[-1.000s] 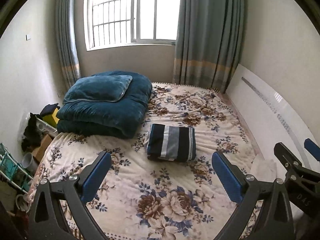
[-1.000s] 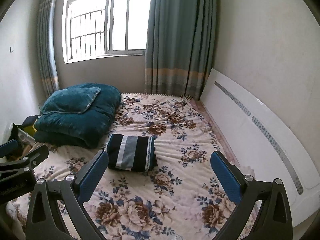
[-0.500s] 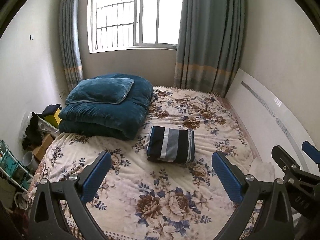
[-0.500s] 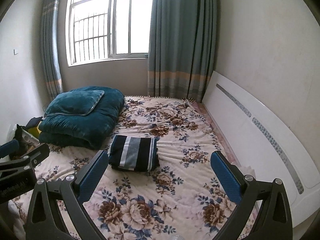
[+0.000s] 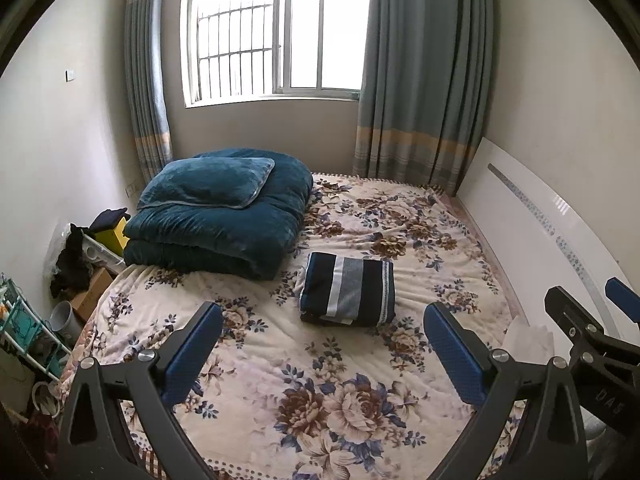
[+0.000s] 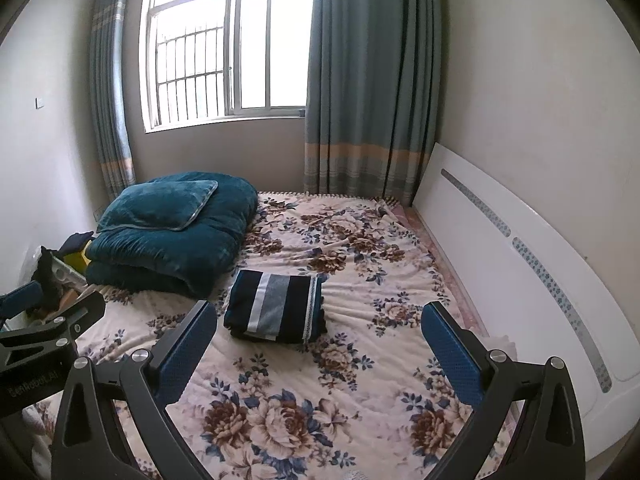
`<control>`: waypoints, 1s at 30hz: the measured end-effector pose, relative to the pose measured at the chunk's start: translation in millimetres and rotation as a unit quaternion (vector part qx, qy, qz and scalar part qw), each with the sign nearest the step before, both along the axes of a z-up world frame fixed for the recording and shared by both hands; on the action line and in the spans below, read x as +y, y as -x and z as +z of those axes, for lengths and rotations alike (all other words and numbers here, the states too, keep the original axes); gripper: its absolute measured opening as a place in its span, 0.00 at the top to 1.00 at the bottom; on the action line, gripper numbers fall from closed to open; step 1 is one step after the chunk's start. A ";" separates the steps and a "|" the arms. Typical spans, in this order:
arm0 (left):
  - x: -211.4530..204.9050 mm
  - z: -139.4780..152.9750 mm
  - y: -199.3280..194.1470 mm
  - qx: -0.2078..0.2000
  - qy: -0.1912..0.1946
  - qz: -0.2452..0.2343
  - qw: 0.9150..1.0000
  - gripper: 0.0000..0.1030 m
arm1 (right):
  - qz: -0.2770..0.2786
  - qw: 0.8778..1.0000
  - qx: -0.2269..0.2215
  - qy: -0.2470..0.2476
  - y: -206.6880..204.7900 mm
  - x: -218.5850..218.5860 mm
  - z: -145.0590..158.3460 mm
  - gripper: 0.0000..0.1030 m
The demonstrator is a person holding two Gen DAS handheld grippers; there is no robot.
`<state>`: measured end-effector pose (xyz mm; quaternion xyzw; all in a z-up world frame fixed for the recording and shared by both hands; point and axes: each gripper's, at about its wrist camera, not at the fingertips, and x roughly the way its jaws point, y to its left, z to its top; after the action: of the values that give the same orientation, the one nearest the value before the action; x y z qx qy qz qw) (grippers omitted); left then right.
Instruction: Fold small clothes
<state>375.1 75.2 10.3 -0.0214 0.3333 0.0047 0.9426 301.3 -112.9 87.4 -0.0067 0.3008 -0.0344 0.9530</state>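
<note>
Floral bedspread (image 5: 320, 360) fills both views, its near edge cut off by the frames. On it lies the folded striped garment (image 5: 347, 294), just beside the teal quilt (image 5: 224, 224). Left gripper (image 5: 322, 350) and right gripper (image 6: 320, 350) hang above the bedspread, short of the garment, jaws spread wide, holding nothing.

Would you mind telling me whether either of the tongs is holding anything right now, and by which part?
Nothing is held. The left tongs and right tongs are both open above the bed, apart from the folded striped garment.
</note>
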 end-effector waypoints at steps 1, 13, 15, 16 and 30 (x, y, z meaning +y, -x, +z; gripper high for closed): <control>0.7 0.4 1.0 -0.001 -0.001 0.002 1.000 0.00 | 0.000 1.000 0.000 0.000 -0.2 0.1 0.0 0.00; 2.6 4.6 4.3 -0.007 -0.001 0.003 1.000 0.00 | 0.002 1.000 -0.004 -0.002 1.5 -0.7 0.4 0.00; 2.9 5.8 4.8 -0.008 -0.003 0.003 1.000 0.00 | 0.003 1.000 -0.004 -0.002 0.9 -0.7 0.5 0.00; 3.2 7.4 4.7 -0.009 -0.004 0.004 1.000 0.00 | 0.003 1.000 -0.004 -0.001 1.1 -0.6 0.7 0.00; 5.4 11.2 2.4 -0.010 -0.008 0.005 1.000 0.00 | 0.005 1.000 -0.001 -0.001 0.6 -0.9 0.0 0.00</control>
<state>372.8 80.5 21.5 -0.0156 0.3239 0.0122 0.9459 300.7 -113.8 87.5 -0.0069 0.3001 -0.0288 0.9535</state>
